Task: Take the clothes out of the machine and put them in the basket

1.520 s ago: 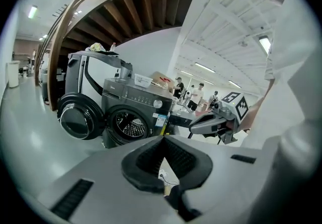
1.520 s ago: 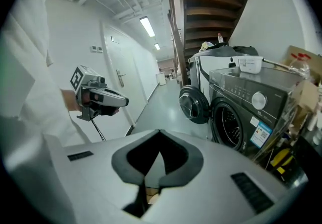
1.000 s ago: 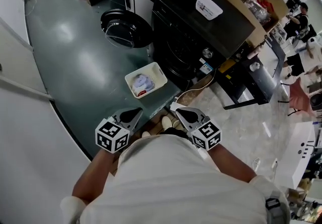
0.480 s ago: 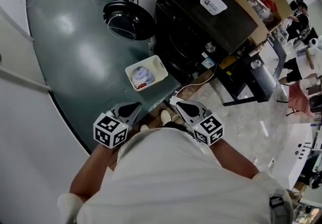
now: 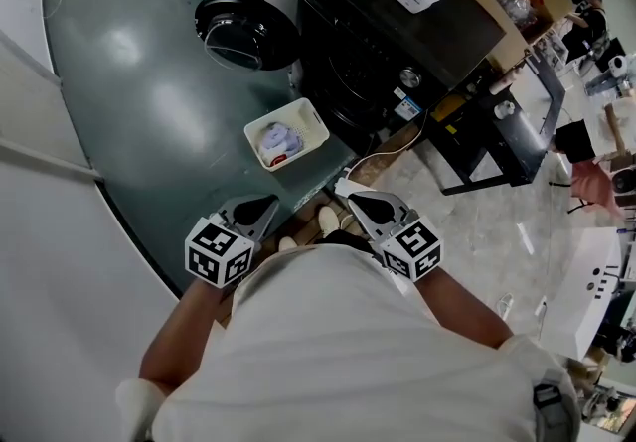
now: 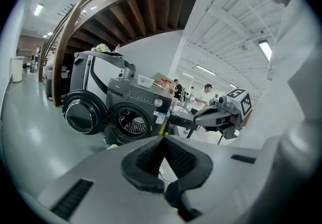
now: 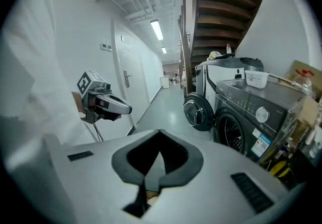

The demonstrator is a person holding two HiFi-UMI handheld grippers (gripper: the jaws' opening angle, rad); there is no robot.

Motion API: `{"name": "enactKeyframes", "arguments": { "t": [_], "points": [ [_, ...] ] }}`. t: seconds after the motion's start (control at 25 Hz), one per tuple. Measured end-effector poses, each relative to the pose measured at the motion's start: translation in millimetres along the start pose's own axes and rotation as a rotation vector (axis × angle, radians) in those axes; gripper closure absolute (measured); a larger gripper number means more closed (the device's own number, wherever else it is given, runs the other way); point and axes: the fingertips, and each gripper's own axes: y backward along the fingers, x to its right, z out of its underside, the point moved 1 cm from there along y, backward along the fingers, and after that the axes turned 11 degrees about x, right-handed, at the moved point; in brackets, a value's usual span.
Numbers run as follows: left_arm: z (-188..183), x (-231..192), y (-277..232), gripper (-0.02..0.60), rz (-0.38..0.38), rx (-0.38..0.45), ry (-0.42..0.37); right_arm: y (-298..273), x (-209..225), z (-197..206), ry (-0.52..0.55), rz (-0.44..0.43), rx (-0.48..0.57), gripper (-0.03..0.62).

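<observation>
Open washer (image 5: 397, 38) with a basket (image 5: 316, 120) on the floor (image 5: 149, 102) before it.
Left claw (image 5: 260, 207) and right claw (image 5: 370, 204) are both clenched on nothing, near the person's body. Clothes (image 5: 279, 140) lie in the basket.

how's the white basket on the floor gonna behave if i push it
Probably slides easily: the basket sits on a smooth, glossy floor. Likely light, as it looks like thin plastic and holds only a small bundle of clothes. Its low, wide shape makes tipping unlikely.
</observation>
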Motion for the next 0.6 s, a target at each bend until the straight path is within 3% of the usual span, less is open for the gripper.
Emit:
{"name": "enactKeyframes", "arguments": {
  "t": [0.6],
  "points": [
    [21.0, -5.7, -2.5, 0.583, -0.002, -0.026, 0.009, 2.4, -1.6, 17.0, 0.005, 0.016, -0.02, 0.589]
  ]
}}
